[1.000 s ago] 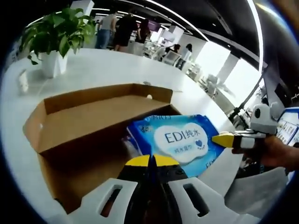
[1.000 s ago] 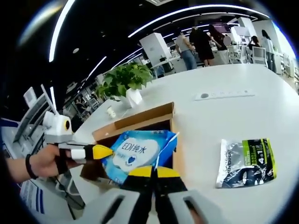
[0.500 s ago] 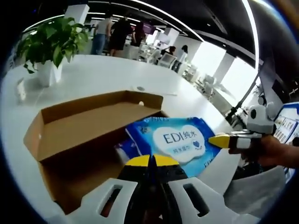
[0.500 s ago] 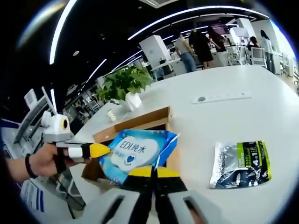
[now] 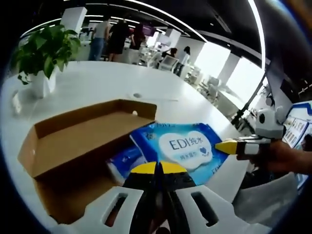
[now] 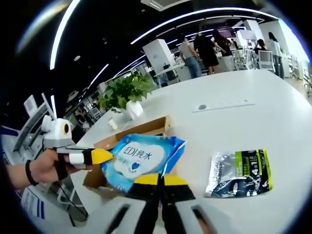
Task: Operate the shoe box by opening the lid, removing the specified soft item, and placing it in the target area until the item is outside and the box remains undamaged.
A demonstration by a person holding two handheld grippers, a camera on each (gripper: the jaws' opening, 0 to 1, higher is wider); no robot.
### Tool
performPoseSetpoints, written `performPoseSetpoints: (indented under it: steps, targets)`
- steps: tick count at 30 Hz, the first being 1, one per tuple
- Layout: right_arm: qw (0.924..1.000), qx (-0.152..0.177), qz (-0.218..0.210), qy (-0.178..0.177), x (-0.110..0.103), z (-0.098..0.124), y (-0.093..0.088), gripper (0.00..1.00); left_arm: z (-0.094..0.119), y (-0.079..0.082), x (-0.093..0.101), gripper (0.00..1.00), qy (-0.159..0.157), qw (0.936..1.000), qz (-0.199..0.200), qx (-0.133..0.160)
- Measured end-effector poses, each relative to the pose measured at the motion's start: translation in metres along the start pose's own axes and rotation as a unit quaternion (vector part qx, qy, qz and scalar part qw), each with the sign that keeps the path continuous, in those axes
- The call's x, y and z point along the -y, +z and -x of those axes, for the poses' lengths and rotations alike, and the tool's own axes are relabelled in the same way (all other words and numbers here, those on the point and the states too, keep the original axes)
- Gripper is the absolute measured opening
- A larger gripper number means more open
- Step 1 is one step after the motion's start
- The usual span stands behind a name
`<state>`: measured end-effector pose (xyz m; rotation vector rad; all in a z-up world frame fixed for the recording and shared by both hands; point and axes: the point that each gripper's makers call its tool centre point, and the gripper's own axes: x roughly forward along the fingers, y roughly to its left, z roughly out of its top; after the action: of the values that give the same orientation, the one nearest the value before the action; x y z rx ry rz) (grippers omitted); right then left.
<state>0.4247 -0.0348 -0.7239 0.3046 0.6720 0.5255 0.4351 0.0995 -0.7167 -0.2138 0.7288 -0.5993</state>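
Note:
A blue wet-wipes pack [image 5: 187,146] with a white "EDI" label hangs above the open brown shoe box [image 5: 73,141]. My left gripper [image 5: 157,168] is shut on the pack's near edge, yellow tips together. My right gripper [image 5: 226,146] comes in from the right and pinches the pack's right corner. In the right gripper view the pack [image 6: 139,158] sits over the box [image 6: 146,132], my right gripper [image 6: 160,179] is shut on its near edge, and my left gripper [image 6: 103,156], held by a hand, grips its left edge. A second blue pack [image 5: 124,162] lies inside the box.
A black and green pouch [image 6: 239,173] lies flat on the white table [image 6: 253,126] to the right of the box. A potted plant [image 5: 39,53] stands at the back left. A socket strip [image 6: 222,103] sits farther back. People stand in the distance.
The wipes pack has risen and come away from the box with both grippers on it. A second blue pack inside the box has come into sight.

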Motion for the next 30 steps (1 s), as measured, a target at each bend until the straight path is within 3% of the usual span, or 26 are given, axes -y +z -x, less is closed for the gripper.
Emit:
performPoseSetpoints:
  steps: [30]
  targets:
    - [0.999,0.019,-0.017,-0.036,0.075,0.051,0.006,0.0,-0.057,0.006,0.071,0.0,-0.04,0.9987,-0.029,-0.013]
